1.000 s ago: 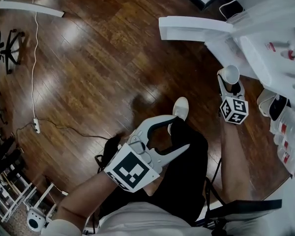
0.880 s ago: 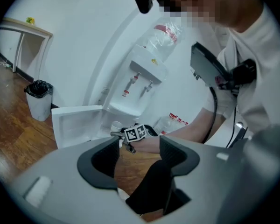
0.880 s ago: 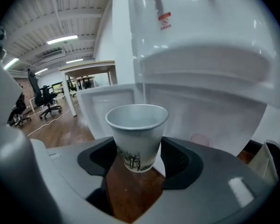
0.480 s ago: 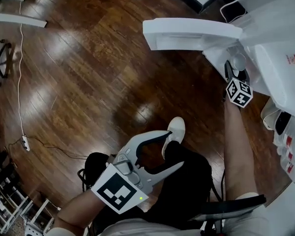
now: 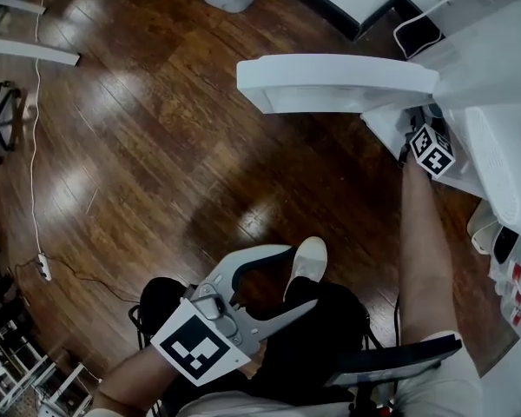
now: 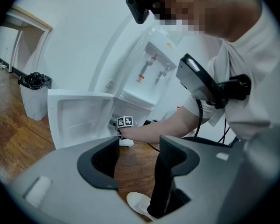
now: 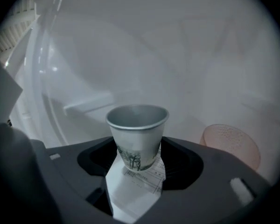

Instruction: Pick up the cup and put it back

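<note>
A paper cup (image 7: pixel 136 134) with a dark tree print stands upright between the jaws of my right gripper (image 7: pixel 137 161), which is shut on its lower half. A printed paper slip (image 7: pixel 136 186) hangs below the cup. The gripper reaches into a pale cabinet compartment. In the head view only its marker cube (image 5: pixel 431 148) shows, beside the open white cabinet door (image 5: pixel 330 81); the cup is hidden there. My left gripper (image 5: pixel 300 276) rests low over the person's lap, open and empty, also seen in the left gripper view (image 6: pixel 137 158).
A pinkish round cup-like thing (image 7: pixel 231 146) sits to the right inside the compartment. The water dispenser (image 6: pixel 149 73) stands above the cabinet. A bin with a black liner (image 6: pixel 34 94) stands on the wooden floor, a cable (image 5: pixel 35 146) trails at left, and a white shoe (image 5: pixel 306 263) lies under the left gripper.
My right gripper has carried the cup forward past the open door into the cabinet; the cup is now out of the head view. The left gripper stays open over the lap.
</note>
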The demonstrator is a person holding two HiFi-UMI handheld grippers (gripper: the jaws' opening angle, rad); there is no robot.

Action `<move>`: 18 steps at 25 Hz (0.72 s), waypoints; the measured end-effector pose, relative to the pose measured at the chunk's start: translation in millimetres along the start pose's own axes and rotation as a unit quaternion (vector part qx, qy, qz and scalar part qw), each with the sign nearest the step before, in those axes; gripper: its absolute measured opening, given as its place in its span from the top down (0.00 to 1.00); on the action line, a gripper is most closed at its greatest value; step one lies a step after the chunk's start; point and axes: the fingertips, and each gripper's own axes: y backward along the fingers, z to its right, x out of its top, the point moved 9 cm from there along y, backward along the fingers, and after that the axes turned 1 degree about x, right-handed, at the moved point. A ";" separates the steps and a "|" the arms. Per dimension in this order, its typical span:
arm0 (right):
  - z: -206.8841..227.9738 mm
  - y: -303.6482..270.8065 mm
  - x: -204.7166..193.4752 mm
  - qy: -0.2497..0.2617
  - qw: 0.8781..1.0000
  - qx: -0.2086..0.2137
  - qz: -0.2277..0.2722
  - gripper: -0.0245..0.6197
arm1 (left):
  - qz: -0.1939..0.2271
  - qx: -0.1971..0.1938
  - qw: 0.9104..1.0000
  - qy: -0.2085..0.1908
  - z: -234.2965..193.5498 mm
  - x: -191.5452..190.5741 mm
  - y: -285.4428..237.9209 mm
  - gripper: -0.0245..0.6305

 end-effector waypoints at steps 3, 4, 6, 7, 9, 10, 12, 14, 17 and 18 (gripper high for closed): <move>5.1 -15.4 -3.1 -0.016 1.000 -0.012 0.000 0.50 | 0.004 -0.001 1.000 0.002 -2.7 -2.6 -2.8 0.57; 6.9 -18.9 -4.9 -0.020 1.000 -0.016 -0.002 0.50 | 0.006 0.000 1.000 0.004 -4.2 -3.4 -3.1 0.57; 9.7 -24.1 -9.9 -0.025 0.999 -0.025 -0.006 0.50 | 0.008 0.004 1.000 0.007 -7.5 -5.4 -2.3 0.57; 10.3 -25.6 -12.3 -0.025 0.999 -0.028 -0.008 0.50 | 0.008 0.007 1.000 0.007 -8.9 -6.5 -1.6 0.57; 11.3 -26.8 -16.5 -0.020 0.999 -0.032 -0.010 0.50 | 0.008 0.010 1.000 0.009 -10.0 -7.8 -0.9 0.57; 11.5 -26.5 -18.0 -0.017 0.999 -0.034 -0.011 0.50 | 0.009 0.010 1.000 0.010 -10.0 -7.8 -1.0 0.57; 11.1 -26.2 -19.2 -0.012 0.999 -0.036 -0.011 0.49 | 0.011 0.010 1.000 0.009 -9.4 -7.4 -1.9 0.57; 10.3 -27.3 -18.7 -0.011 0.999 -0.037 -0.009 0.49 | 0.011 0.008 1.000 0.010 -9.2 -7.6 -2.8 0.57; 7.6 -26.9 -16.6 -0.016 0.999 -0.040 -0.006 0.43 | 0.011 0.005 1.000 0.008 -10.4 -9.3 -2.7 0.57; 7.5 -26.3 -16.6 -0.018 0.999 -0.040 -0.005 0.42 | 0.011 0.005 1.000 0.007 -10.7 -9.8 -2.4 0.57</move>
